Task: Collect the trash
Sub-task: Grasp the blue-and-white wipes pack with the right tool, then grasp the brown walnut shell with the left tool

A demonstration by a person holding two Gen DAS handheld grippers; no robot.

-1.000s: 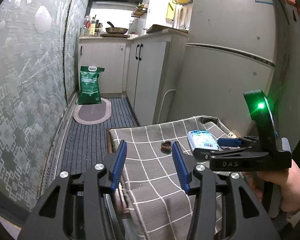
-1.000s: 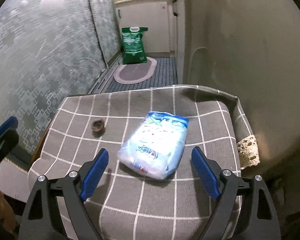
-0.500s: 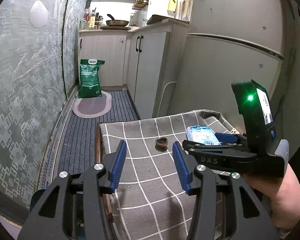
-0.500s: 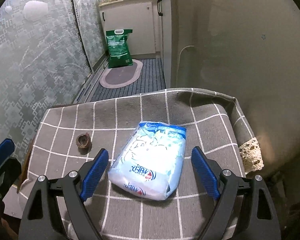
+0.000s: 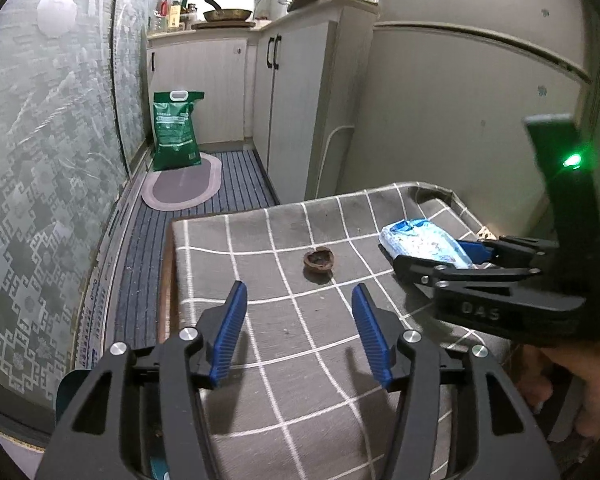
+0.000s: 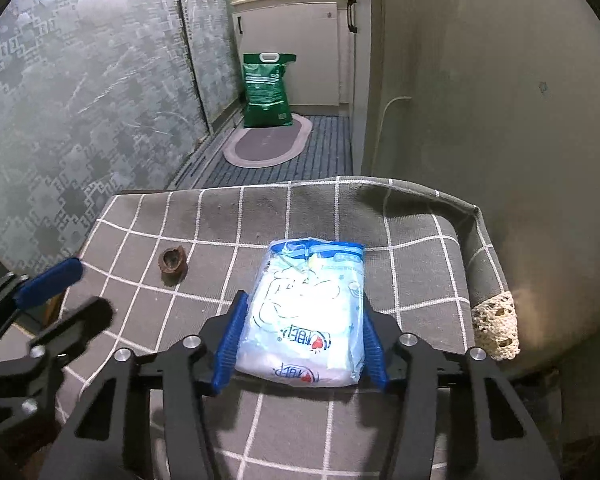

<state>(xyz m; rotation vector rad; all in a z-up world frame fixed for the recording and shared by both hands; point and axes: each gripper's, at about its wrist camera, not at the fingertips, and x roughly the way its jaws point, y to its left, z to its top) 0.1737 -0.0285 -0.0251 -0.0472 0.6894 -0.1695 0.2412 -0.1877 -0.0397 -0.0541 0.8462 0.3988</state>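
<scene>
Two pieces of trash lie on the checked cloth (image 6: pixel 412 248): a blue-and-white plastic packet (image 6: pixel 306 320) near the right side, and a small brown nutshell (image 6: pixel 173 261) to its left, well apart from it.

Change since a second ago: the right gripper (image 6: pixel 302 344) had its jaws spread wide on either side of the packet, clear of it. They are now closing, and the blue pads touch the packet's two long sides at its near end. The packet lies flat on the cloth, not yet lifted. Judgement: grasp step under way; lift comes next.

Left gripper (image 5: pixel 298 336): empty, about half open and opening. It has come forward and down over the cloth's left part; the nutshell (image 5: pixel 319 259) sits ahead of its fingertips, roughly centred. Judgement: lining up for the second pickup.

Edges and room: cloth drapes off the table's left edge (image 5: pixel 168 280), with floor below. On the right, the cloth's folded corner with lace trim (image 6: pixel 496 328) lies close against a pale appliance wall (image 6: pixel 520 140); little side room there. Above both items, open space. The two grippers are near each other at the table's middle.
</scene>
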